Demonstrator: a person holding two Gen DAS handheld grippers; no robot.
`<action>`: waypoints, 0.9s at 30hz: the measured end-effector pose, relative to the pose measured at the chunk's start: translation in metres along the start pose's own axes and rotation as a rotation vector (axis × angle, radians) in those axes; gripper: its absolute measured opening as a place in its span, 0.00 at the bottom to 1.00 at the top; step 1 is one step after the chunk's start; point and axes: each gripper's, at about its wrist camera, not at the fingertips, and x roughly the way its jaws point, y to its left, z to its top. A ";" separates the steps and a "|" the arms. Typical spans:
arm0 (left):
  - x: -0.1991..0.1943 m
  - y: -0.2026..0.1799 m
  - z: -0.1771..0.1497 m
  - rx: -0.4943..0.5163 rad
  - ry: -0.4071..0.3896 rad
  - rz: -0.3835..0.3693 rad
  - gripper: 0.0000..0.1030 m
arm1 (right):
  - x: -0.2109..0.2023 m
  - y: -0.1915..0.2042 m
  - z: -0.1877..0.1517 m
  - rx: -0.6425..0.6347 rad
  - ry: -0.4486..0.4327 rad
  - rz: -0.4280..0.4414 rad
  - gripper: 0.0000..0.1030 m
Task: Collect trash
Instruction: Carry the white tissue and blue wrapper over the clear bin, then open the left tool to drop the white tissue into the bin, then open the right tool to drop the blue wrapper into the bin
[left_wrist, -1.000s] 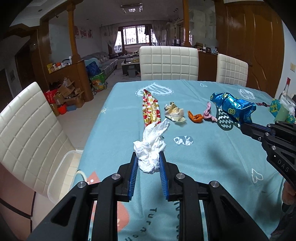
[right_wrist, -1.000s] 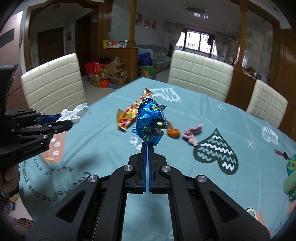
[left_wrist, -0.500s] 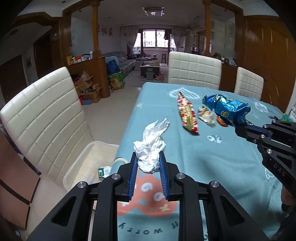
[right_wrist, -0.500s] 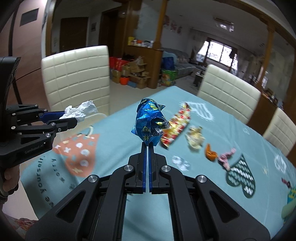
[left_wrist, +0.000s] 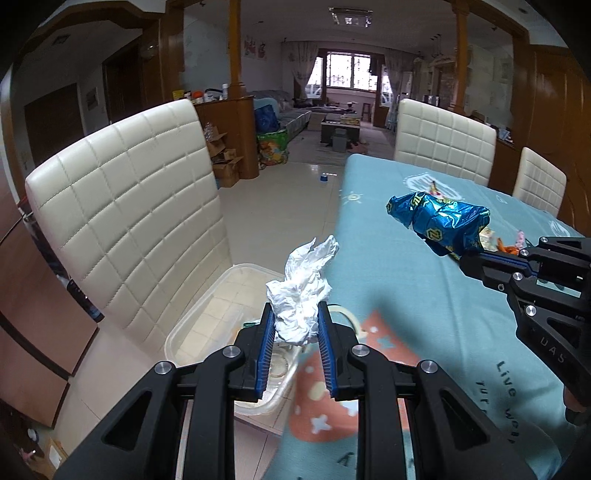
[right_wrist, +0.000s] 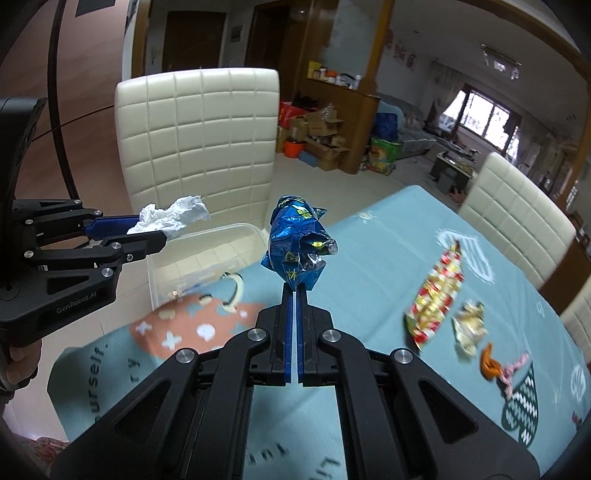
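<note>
Crumpled white tissue (left_wrist: 301, 295) sits clamped in the left gripper (left_wrist: 295, 328) above a clear plastic bin (left_wrist: 207, 325); the right gripper (right_wrist: 294, 291) pinches a blue foil wrapper (right_wrist: 297, 245) over the table's edge (right_wrist: 258, 273).

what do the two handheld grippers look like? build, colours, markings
Both are matte black skeletal linkages with silver rivet pivots and triangular cut-outs. The fingers carry blue ribbed pads. The left gripper has "GenRobot.AI" in pale lettering on its side plate, and a black cable arcs up behind it. The right gripper shows partly legible letters, seemingly "DAS". No sleeve is clearly visible.
</note>
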 end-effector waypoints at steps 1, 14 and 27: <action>0.003 0.005 0.001 -0.005 0.003 0.006 0.22 | 0.004 0.002 0.004 -0.007 -0.001 0.004 0.02; 0.044 0.045 0.015 -0.033 0.029 0.124 0.23 | 0.068 0.017 0.049 -0.072 0.020 0.076 0.02; 0.074 0.061 0.014 -0.095 0.052 0.149 0.77 | 0.106 0.021 0.045 -0.096 0.067 0.096 0.02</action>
